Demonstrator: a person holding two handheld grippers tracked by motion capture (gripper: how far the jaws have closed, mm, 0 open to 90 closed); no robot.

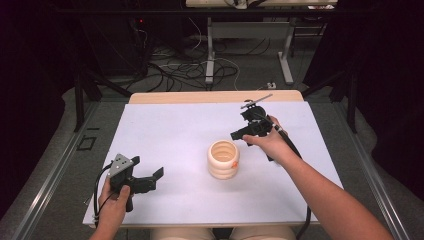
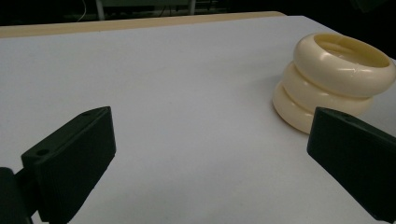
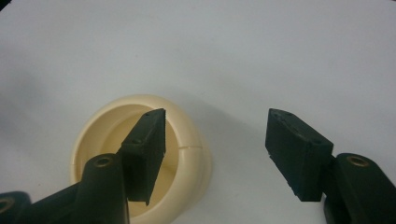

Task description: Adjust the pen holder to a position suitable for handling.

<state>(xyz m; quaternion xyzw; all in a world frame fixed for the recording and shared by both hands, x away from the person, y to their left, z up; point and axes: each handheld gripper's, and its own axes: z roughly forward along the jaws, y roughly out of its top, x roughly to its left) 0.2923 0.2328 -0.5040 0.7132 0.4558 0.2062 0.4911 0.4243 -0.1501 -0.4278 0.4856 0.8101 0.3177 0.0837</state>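
One white tabletop (image 1: 165,135) carries the scene, with a strip of pale wood showing along its far edge. On it stands one stack of cream rings (image 1: 223,159), three of them piled upright into a hollow tower, a little right of the middle and well clear of every edge. White surface lies bare all round it, widest toward the far left corner.

There are two grippers. The left gripper (image 1: 148,176) sits low near the front left corner, its jaws spread wide with nothing between them, pointing toward the stack from well apart. The right gripper (image 3: 215,154) hangs above and just beyond the stack's right side, jaws parted and holding nothing; one jaw hangs over the top ring's opening, the other outside it.
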